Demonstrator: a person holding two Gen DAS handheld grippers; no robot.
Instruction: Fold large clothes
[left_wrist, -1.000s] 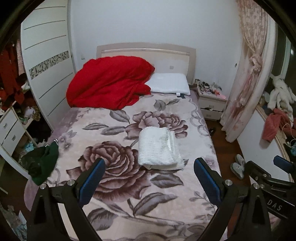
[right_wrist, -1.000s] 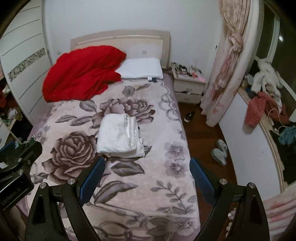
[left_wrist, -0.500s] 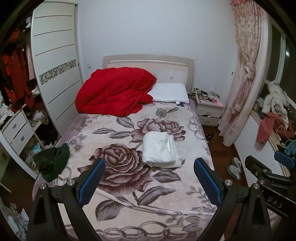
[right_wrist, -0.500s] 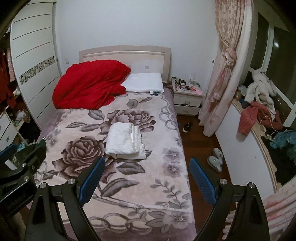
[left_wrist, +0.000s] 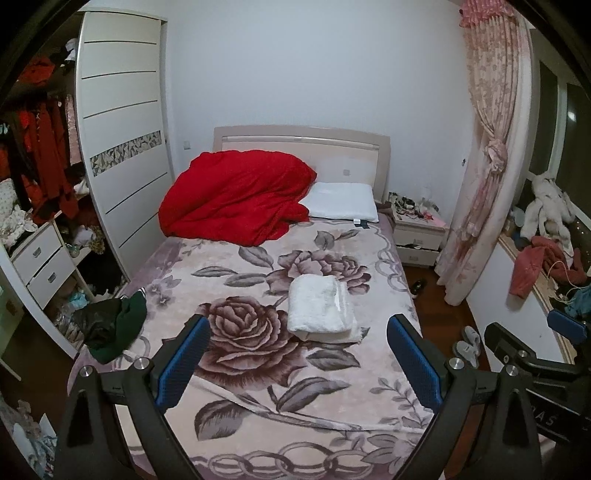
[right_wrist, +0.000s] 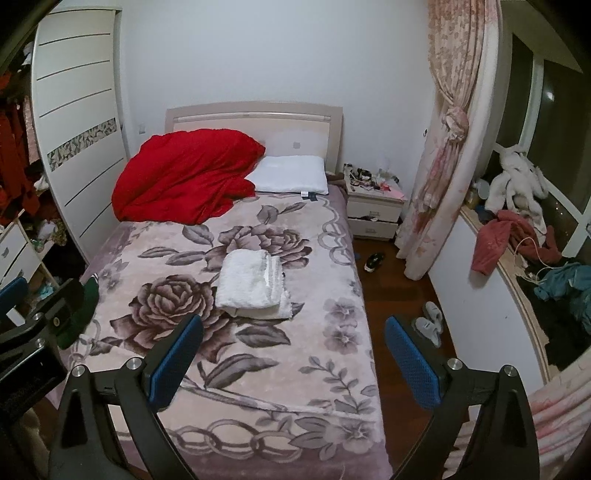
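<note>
Left wrist view: pulled back and up from the bed (left_wrist: 258, 417) over the last second, so more of the room showed. Left gripper (left_wrist: 299, 363) gaped wide and empty. Folded white garment (left_wrist: 319, 308), fluffy, a thick rectangle, lay mid-bed on the plush rose-print blanket. Probably finished with. Crumpled dark green garment (left_wrist: 118, 326) hung at the near left edge, perhaps next.

Right wrist view: likewise retreated. Right gripper (right_wrist: 293, 360) spread wide, gripping nothing. Glossy red duvet (right_wrist: 184, 184) bunched by the headboard, smooth white pillow (right_wrist: 291, 179) beside it.
</note>
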